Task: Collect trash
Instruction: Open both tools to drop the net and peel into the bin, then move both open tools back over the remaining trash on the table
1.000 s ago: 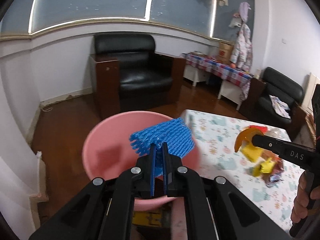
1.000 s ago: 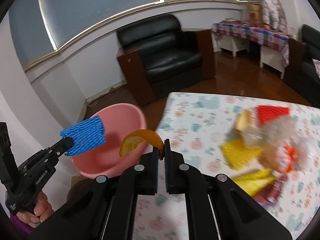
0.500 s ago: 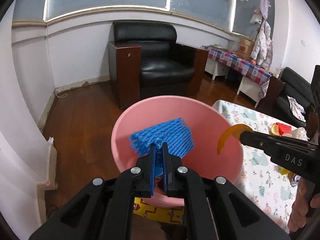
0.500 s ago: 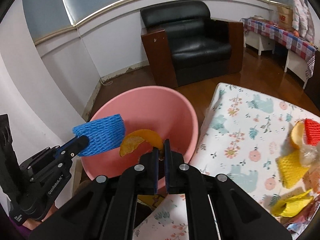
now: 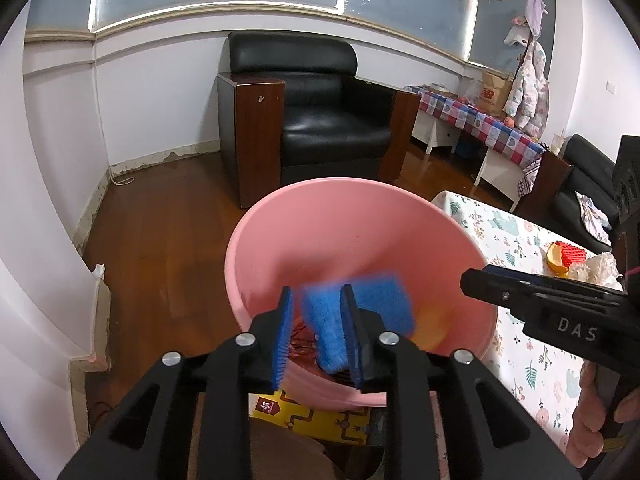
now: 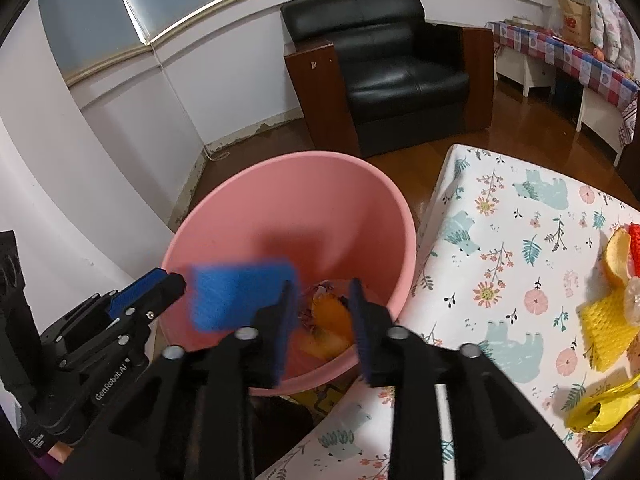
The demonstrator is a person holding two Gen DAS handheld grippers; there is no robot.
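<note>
The pink basin (image 5: 360, 220) (image 6: 280, 200) stands beside the table, below both grippers. My left gripper (image 5: 318, 332) (image 6: 160, 284) hangs over its near rim, jaws opening. The blue foam net (image 5: 384, 304) (image 6: 240, 296) is blurred and loose just past the pads, dropping into the basin. Over the basin's right side my right gripper (image 6: 323, 316) (image 5: 480, 280) has its jaws opening too. The orange peel (image 6: 330, 314) lies free in the basin beneath them, on other scraps.
The floral-cloth table (image 6: 500, 240) (image 5: 520, 240) on the right carries a yellow foam net (image 6: 608, 316), another orange peel (image 6: 616, 256), a red net (image 5: 572, 254) and a yellow wrapper (image 6: 600, 404). A black armchair (image 5: 320, 120) stands behind the basin, with a white wall on the left.
Both grippers came over the basin and lower. Both were shut, left on the blue net, right on the orange peel. Both now stand apart and the two pieces have dropped.
</note>
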